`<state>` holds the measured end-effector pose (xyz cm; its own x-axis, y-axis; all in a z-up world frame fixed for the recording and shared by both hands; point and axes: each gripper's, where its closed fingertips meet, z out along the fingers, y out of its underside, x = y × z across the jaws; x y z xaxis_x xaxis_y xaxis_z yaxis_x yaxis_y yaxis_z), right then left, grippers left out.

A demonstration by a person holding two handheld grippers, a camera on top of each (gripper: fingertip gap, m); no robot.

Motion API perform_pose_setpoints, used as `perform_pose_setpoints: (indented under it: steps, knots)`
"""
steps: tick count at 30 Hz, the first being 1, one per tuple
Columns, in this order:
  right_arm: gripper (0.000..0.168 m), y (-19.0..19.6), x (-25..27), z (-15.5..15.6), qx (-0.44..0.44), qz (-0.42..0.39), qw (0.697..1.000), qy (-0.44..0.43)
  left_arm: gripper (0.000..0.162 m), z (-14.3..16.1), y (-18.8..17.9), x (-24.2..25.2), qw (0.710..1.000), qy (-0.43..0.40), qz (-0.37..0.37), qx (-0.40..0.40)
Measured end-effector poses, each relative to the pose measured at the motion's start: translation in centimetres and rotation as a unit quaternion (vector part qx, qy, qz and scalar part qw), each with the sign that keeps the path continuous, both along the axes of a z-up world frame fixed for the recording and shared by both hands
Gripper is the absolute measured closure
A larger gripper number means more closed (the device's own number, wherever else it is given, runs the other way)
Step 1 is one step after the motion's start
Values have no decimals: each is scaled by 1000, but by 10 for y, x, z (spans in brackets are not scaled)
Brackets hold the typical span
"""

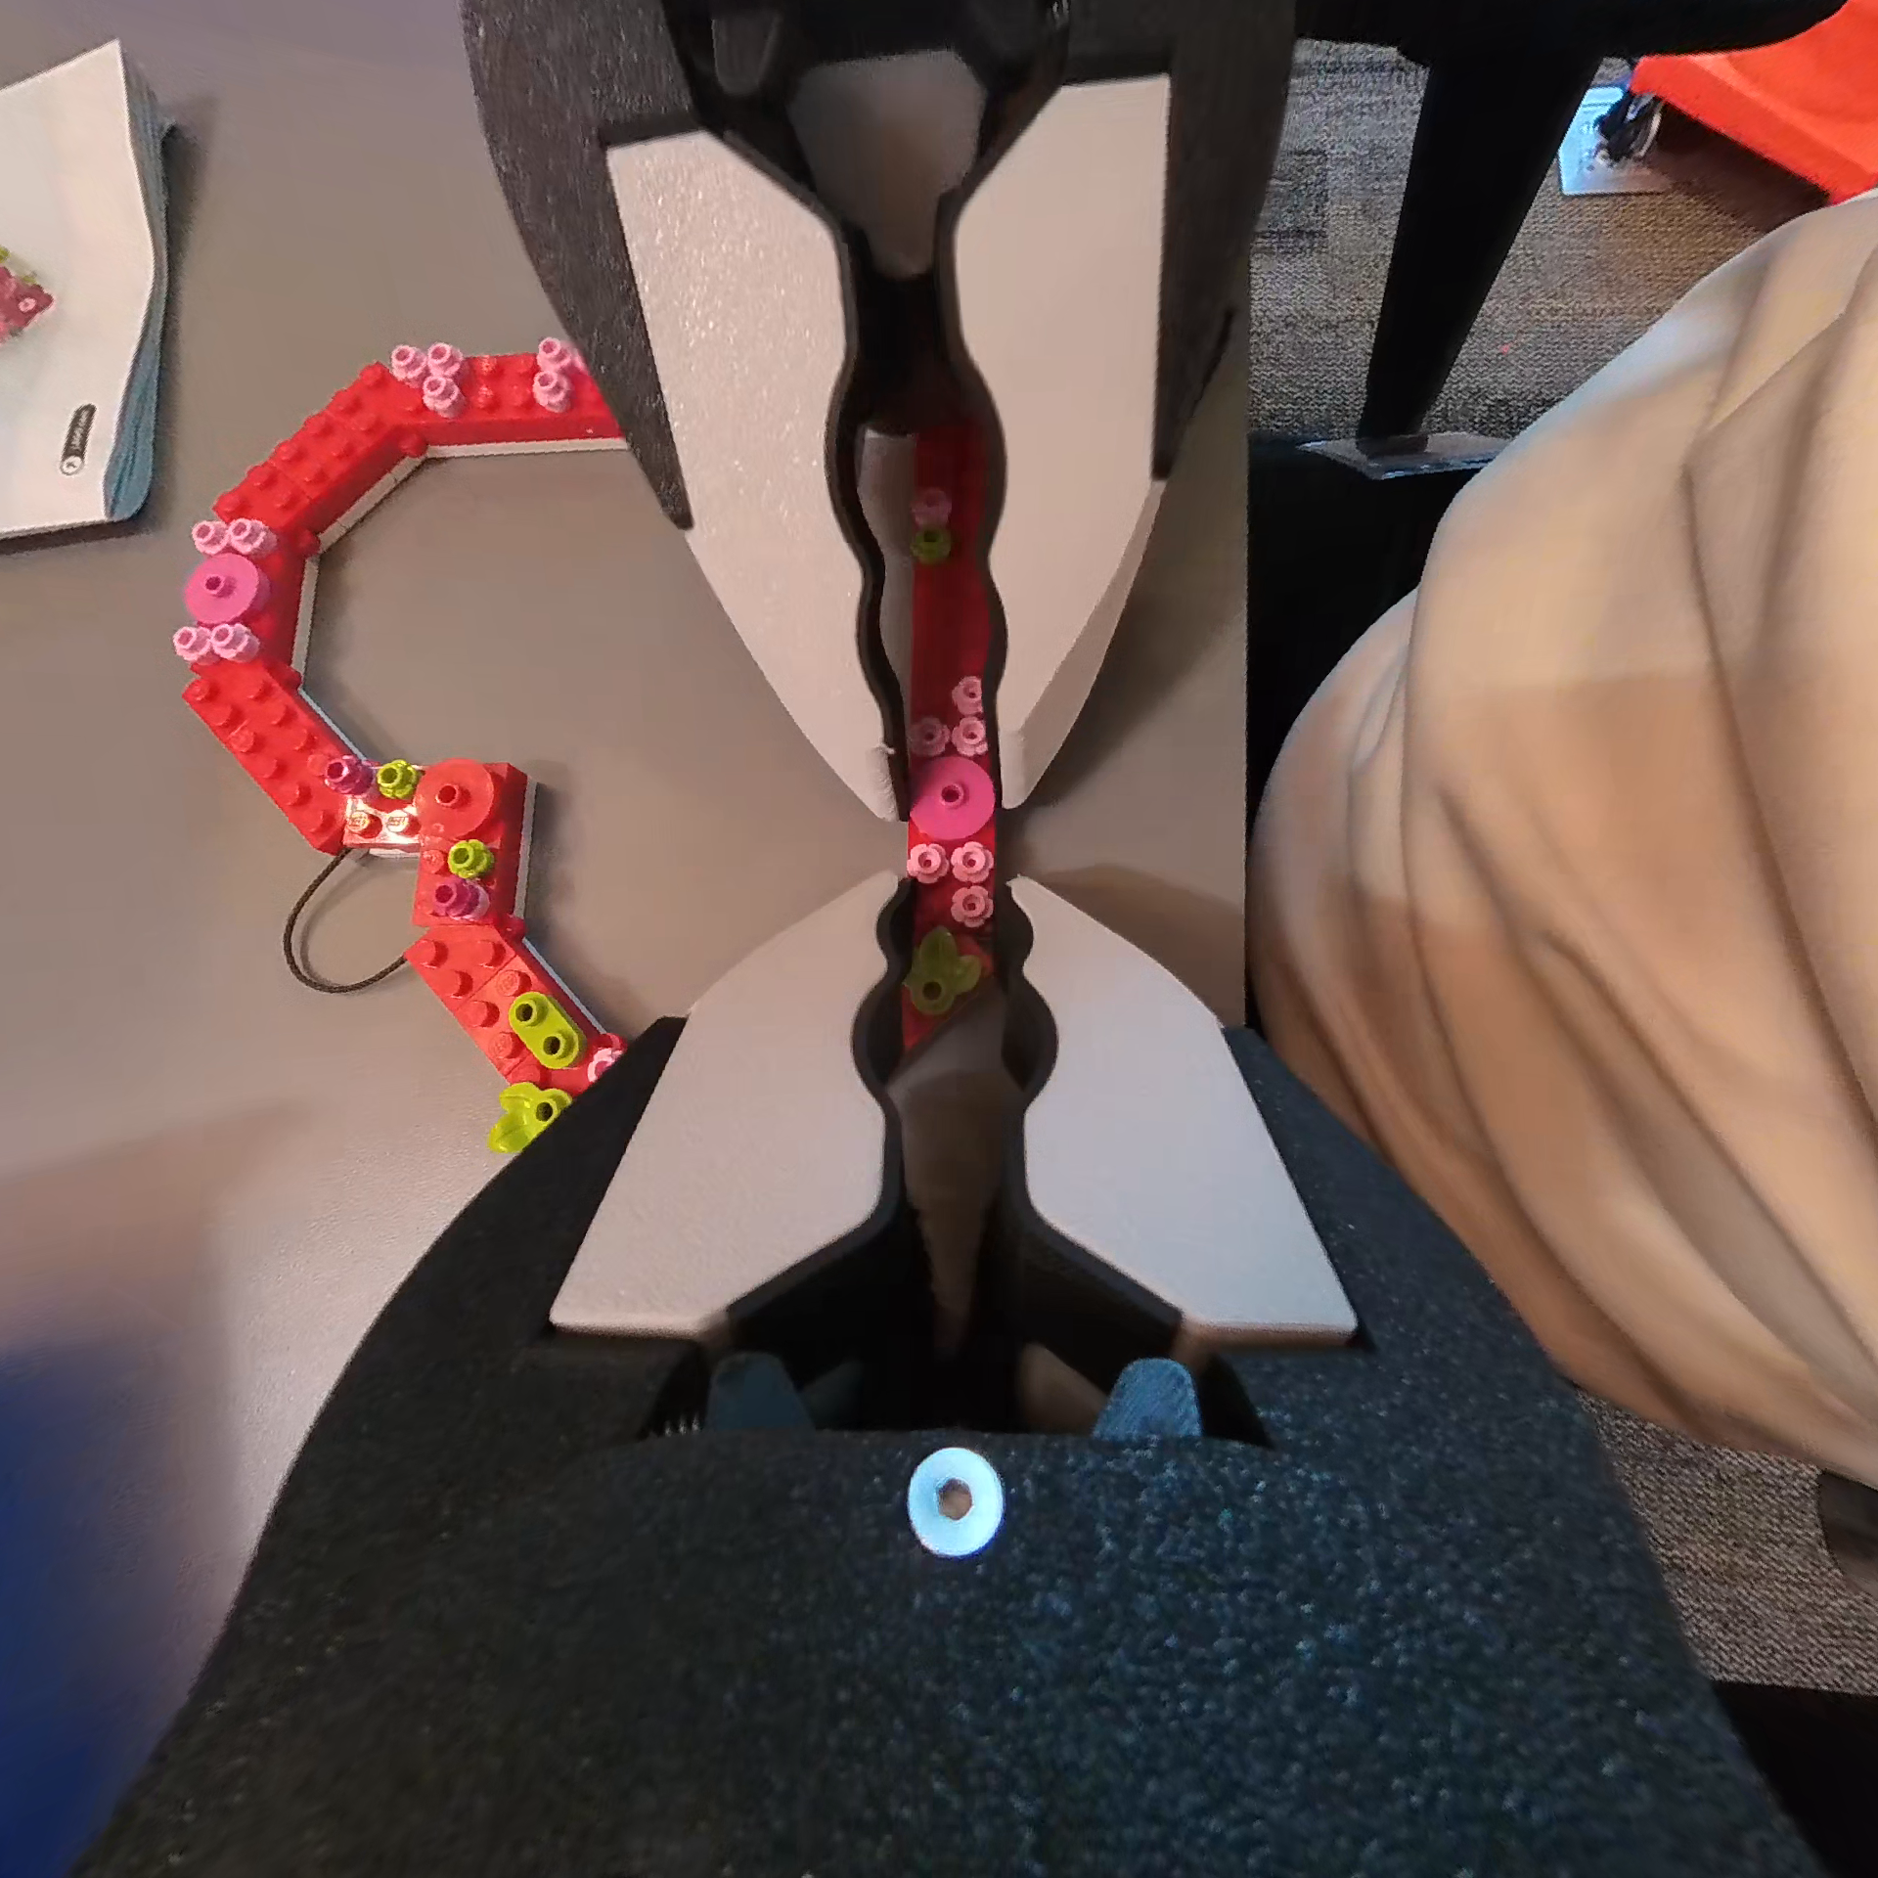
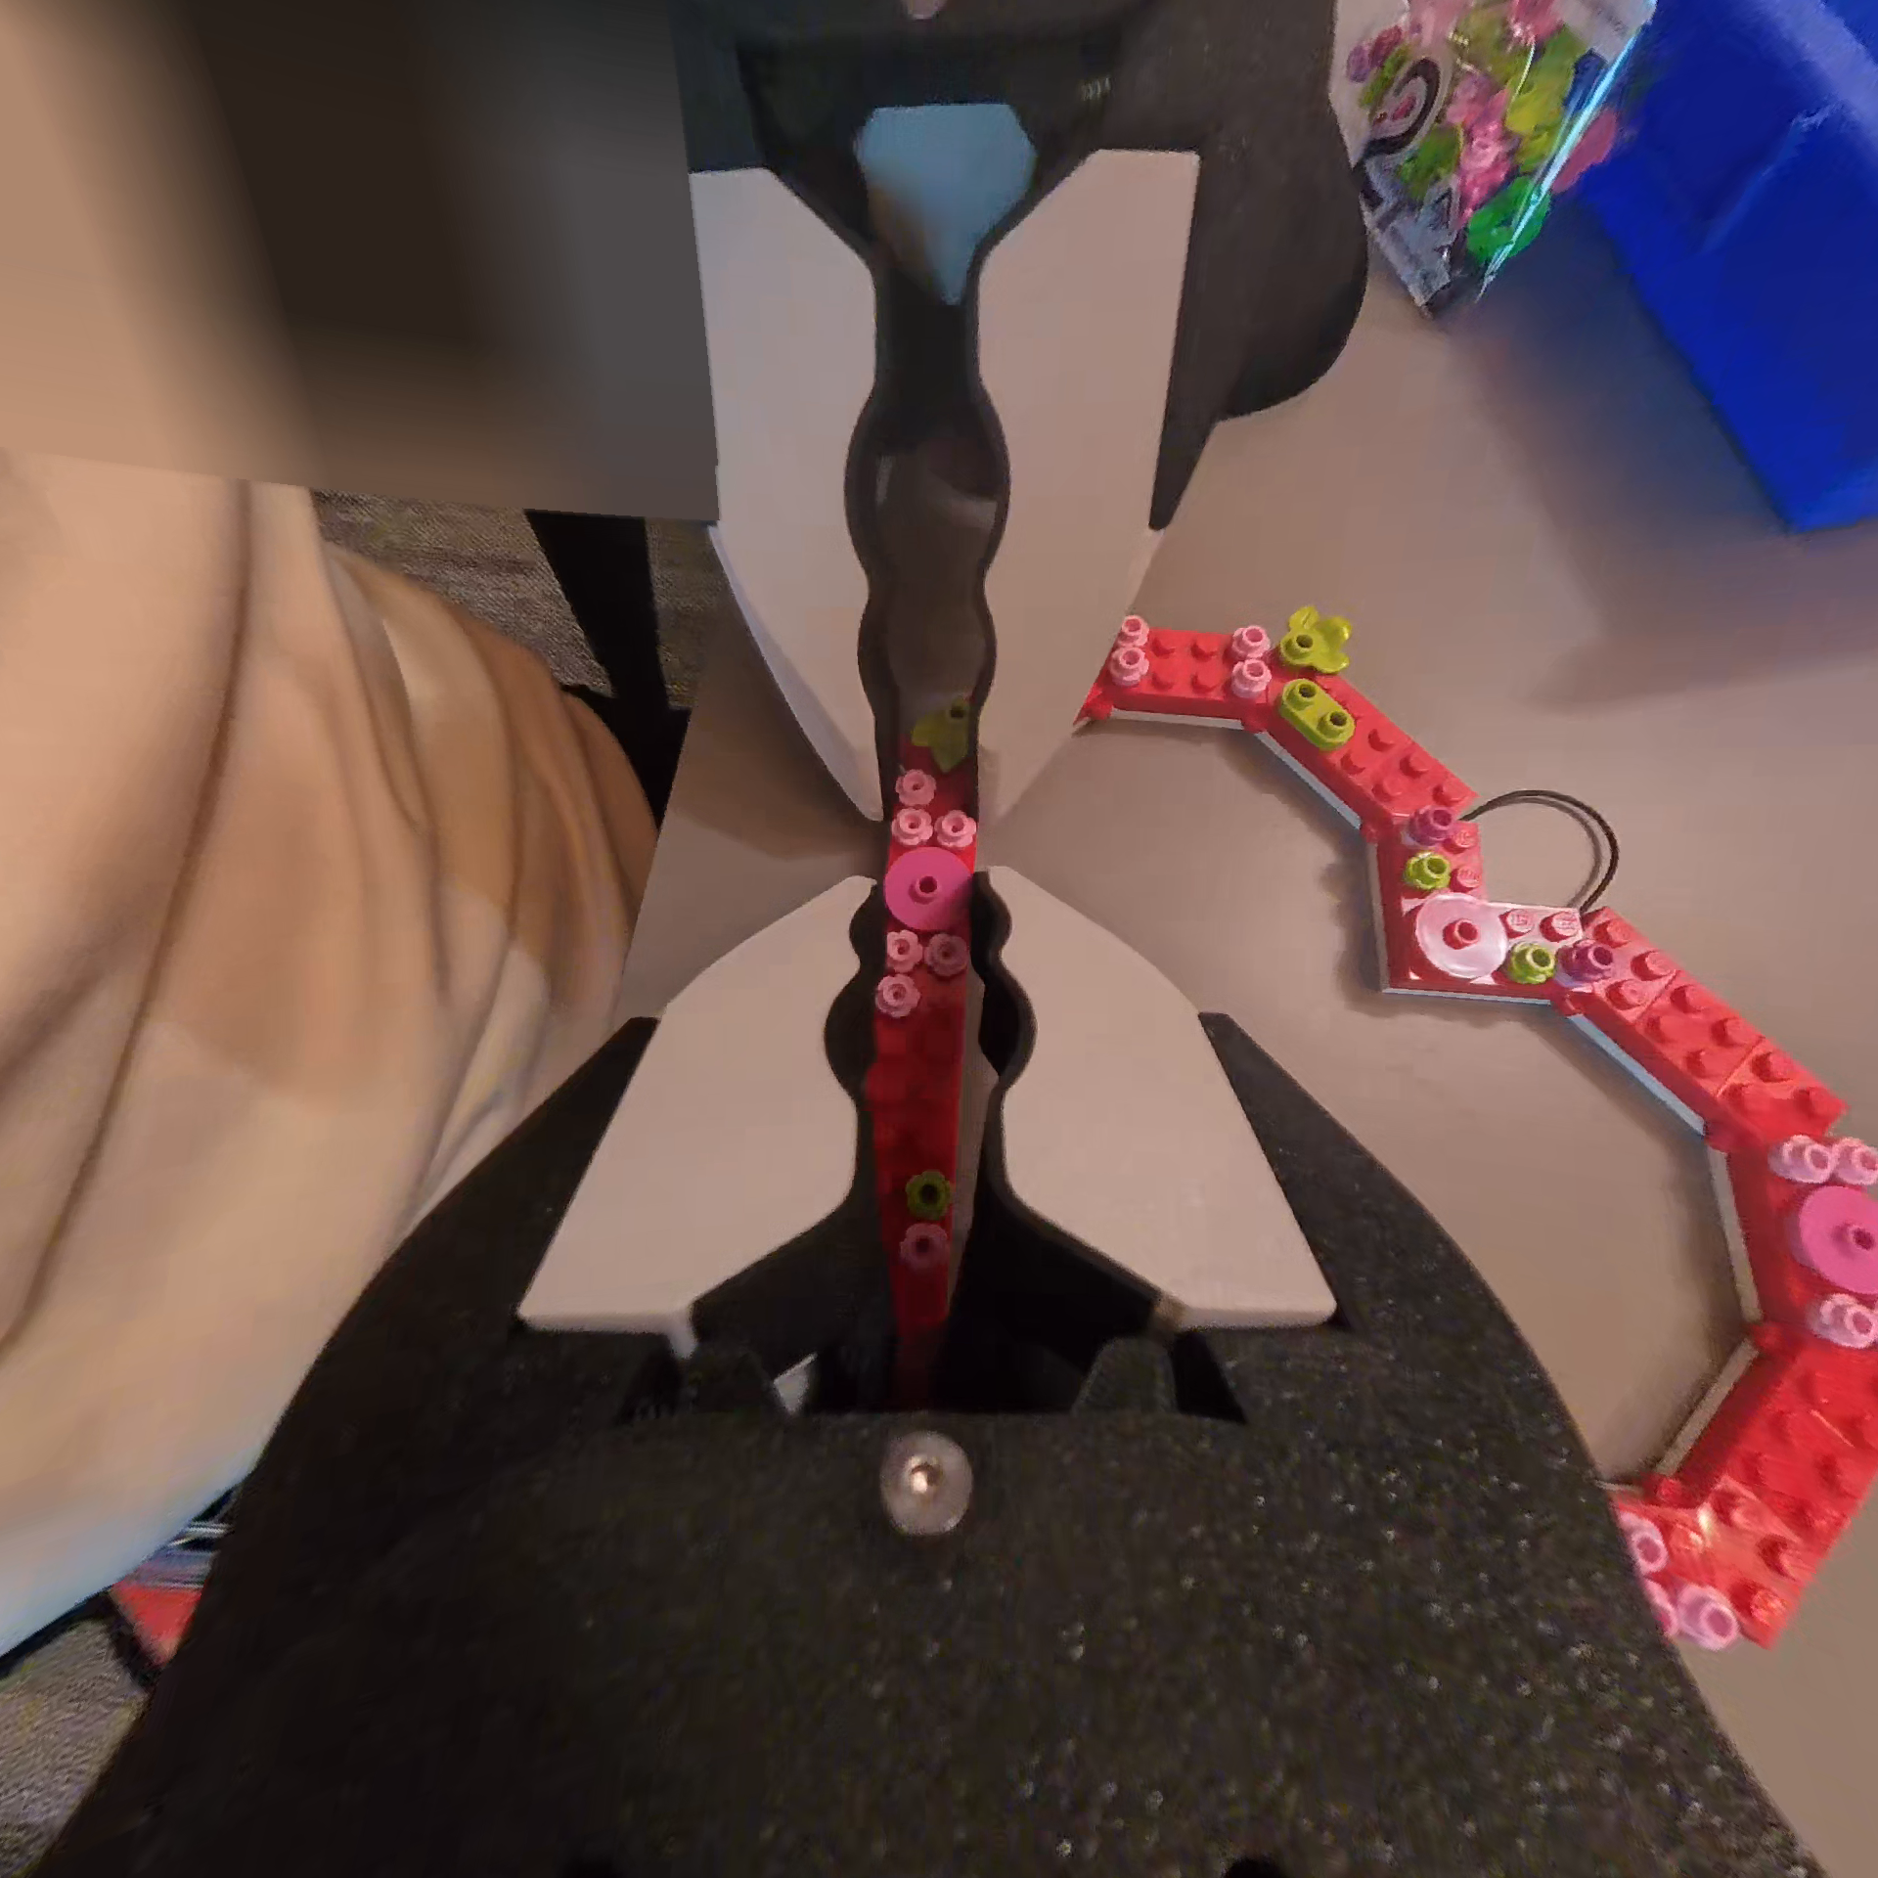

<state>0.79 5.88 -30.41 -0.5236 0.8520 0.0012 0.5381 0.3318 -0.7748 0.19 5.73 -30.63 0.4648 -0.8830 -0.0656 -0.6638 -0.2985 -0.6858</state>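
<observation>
A heart-shaped frame of red bricks (image 1: 274, 732) with pink flower studs and lime-green pieces lies on the grey table (image 1: 528, 650). It also shows in the right wrist view (image 2: 1717, 1047). One straight side of it (image 1: 950, 630) runs between the fingers of both grippers, which face each other tip to tip. My left gripper (image 1: 953, 899) is shut on this side near a pink round stud (image 1: 950, 798). My right gripper (image 2: 925, 899) is shut on the same side (image 2: 915, 1077) from the other end. Much of that side is hidden by the fingers.
A booklet (image 1: 71, 305) lies at the far left. A clear bag of small pieces (image 2: 1474, 132) and a blue box (image 2: 1748, 254) stand beyond the frame. A black cord loop (image 1: 315, 945) hangs off the frame. A person's beige clothing (image 1: 1575, 813) is close past the table edge. Less than 4 cm separates the two grippers' tips.
</observation>
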Motion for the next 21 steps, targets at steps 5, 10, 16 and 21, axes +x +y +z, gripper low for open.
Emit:
perform_pose_setpoints:
  steps: [5, 10, 16, 21]
  knots:
    - [152, -2, -1, 7, 35, 18, 998, 41, 147, 0, 0, 0, 1000, -2, 0, -6]
    - [153, 22, -4, 71, 69, -27, 990, 119, 147, 0, 0, 0, 1000, -7, -2, -2]
    - [152, 58, -26, 96, 68, -34, 991, 109, 138, 67, -1, -8, 969, -81, 83, 219]
    - [152, 29, -113, 97, 197, 127, 966, 108, 138, 87, -36, -61, 937, -105, 215, 255]
